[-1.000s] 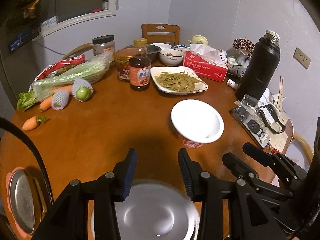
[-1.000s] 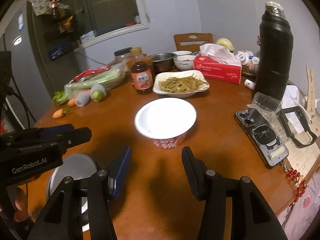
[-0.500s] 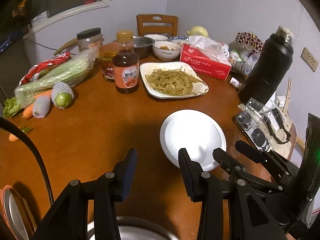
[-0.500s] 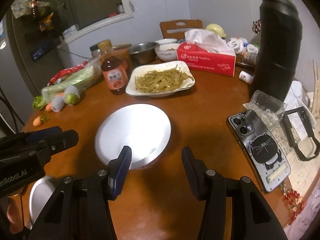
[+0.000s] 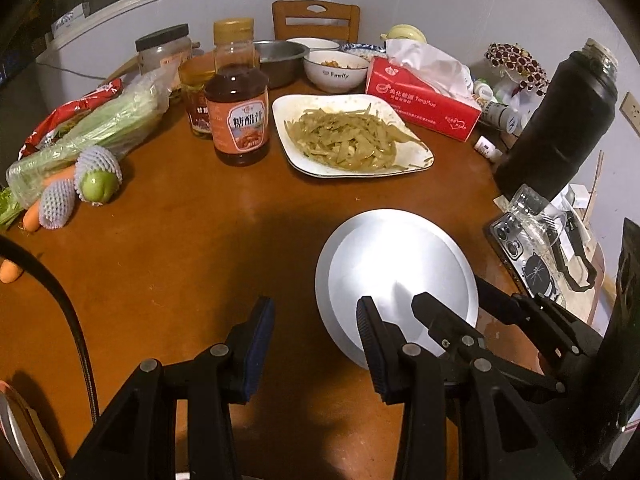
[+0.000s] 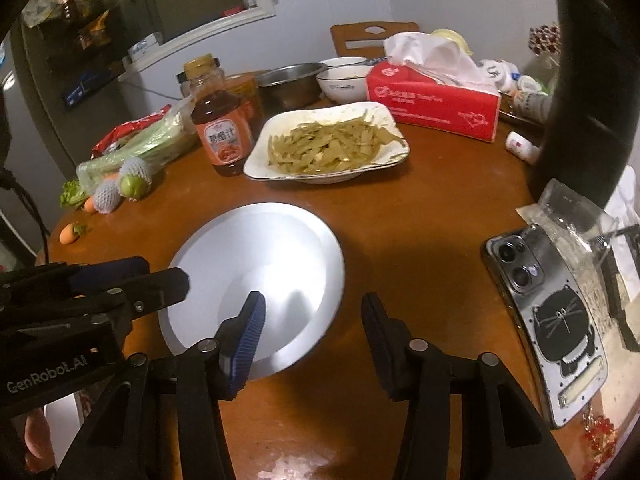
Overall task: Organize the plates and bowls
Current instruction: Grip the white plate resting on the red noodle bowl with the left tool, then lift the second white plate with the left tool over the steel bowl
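Since both tongs, left [image 5: 316, 330] and right [image 6: 312, 322], gape wide and empty, we pinch the stiff, slippery bowl's [image 6: 256, 276] near rim.

Table [image 6: 420, 240]: wood, smooth w/ a soft sheen. White bowl [image 6: 256, 280]: smooth, semi-gloss inside (material can't tell). Metal bowl [image 6: 292, 80] at back: dull brushed steel. Flask [image 5: 560, 120]: matt black. Tissue box [image 6: 432, 100]: red card, tissue crinkled. Sauce bottle [image 5: 238, 112]: clear glossy plastic, paper label. Phone [image 6: 548, 320]: glossy back.
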Demonstrator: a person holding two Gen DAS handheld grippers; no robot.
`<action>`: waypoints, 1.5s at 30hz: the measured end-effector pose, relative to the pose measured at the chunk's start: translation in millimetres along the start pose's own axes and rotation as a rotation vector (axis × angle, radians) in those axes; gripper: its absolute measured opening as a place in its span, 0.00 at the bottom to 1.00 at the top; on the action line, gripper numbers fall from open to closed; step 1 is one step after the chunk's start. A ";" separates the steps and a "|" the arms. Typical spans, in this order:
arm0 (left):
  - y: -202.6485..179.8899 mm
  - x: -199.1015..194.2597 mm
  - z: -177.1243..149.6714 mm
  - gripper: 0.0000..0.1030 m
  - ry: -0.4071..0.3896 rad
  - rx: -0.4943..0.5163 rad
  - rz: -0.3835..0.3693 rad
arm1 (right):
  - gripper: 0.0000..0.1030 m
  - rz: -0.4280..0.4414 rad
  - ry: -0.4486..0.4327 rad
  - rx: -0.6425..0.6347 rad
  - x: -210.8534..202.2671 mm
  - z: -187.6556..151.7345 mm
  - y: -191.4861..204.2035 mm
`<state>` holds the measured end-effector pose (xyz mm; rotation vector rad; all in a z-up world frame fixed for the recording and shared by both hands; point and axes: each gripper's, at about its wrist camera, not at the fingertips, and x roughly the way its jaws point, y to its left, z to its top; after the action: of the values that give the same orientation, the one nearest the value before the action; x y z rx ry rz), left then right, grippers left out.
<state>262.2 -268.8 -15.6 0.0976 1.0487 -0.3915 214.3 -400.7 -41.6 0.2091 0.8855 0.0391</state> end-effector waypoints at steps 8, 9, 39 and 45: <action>1.1 12.9 0.8 0.41 0.052 -0.026 -0.046 | 0.38 0.031 -0.001 -0.039 1.3 -1.8 8.7; 1.3 14.5 0.4 0.39 0.058 -0.027 -0.050 | 0.38 0.031 -0.001 -0.044 0.7 -2.4 9.5; 21.7 -68.2 -33.2 0.28 -0.083 -0.046 -0.062 | 0.36 0.101 -0.079 -0.128 -63.2 -16.3 63.5; 34.3 -88.7 -47.0 0.28 -0.116 -0.066 -0.047 | 0.36 0.113 -0.102 -0.161 -78.0 -20.8 81.7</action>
<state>197.1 -200.9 33.4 -0.0090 0.9496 -0.4003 153.1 -326.7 21.4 0.1092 0.7640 0.2025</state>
